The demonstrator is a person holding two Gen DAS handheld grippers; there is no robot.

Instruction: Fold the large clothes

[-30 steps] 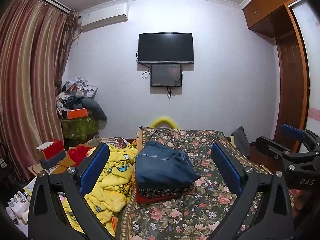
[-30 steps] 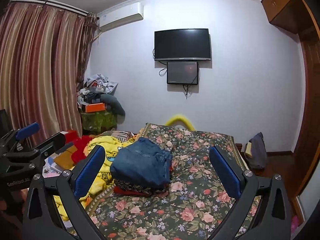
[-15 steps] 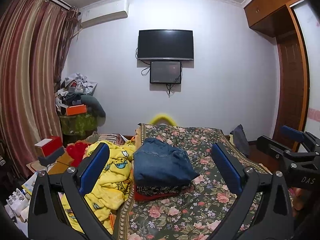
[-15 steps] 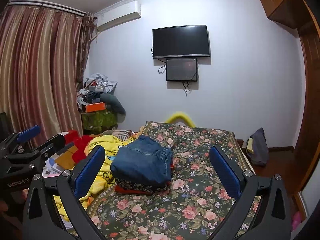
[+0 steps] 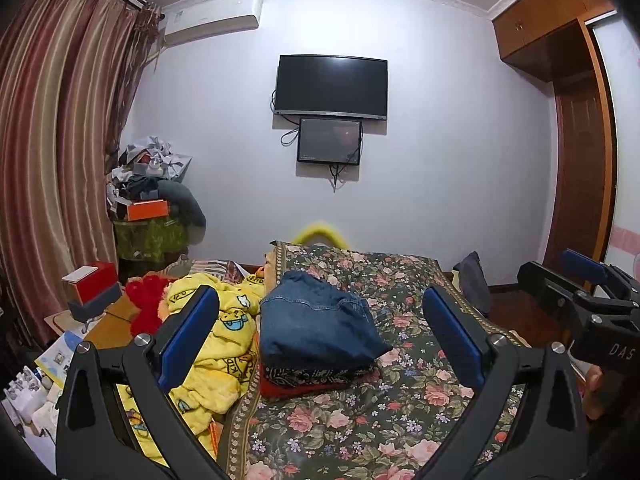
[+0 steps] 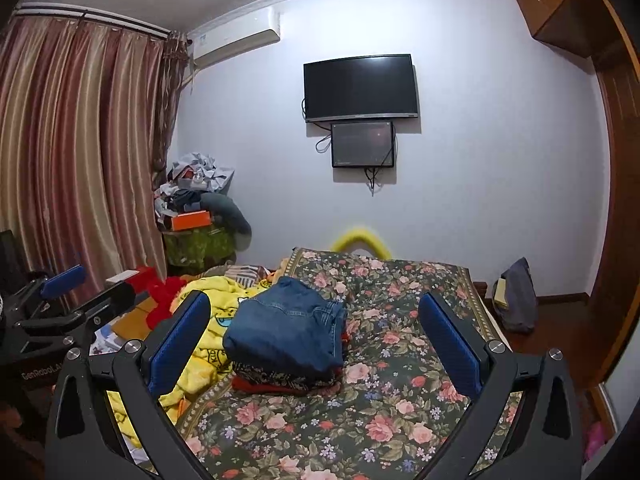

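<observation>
Folded blue jeans (image 5: 316, 328) lie on top of a small stack of folded clothes, a dark patterned piece and a red one (image 5: 296, 388), on the floral bedspread (image 5: 400, 412). They also show in the right wrist view (image 6: 286, 332). My left gripper (image 5: 320, 340) is open and empty, held above the bed in front of the stack. My right gripper (image 6: 312, 340) is open and empty too, at the same height; it also shows at the right edge of the left wrist view (image 5: 580, 300). A crumpled yellow cartoon blanket (image 5: 216, 344) lies left of the stack.
A red plush toy (image 5: 146, 304), boxes (image 5: 90, 284) and papers crowd the left side by the striped curtain (image 5: 52, 160). A pile of clutter (image 5: 152, 200) stands in the corner. A TV (image 5: 332, 86) hangs on the far wall. A dark bag (image 6: 516, 300) sits on the floor by the wooden wardrobe (image 5: 580, 140).
Both grippers have lifted and tilted up slightly, so the bed and the stack sit a little lower in view. Both stay open and empty.
</observation>
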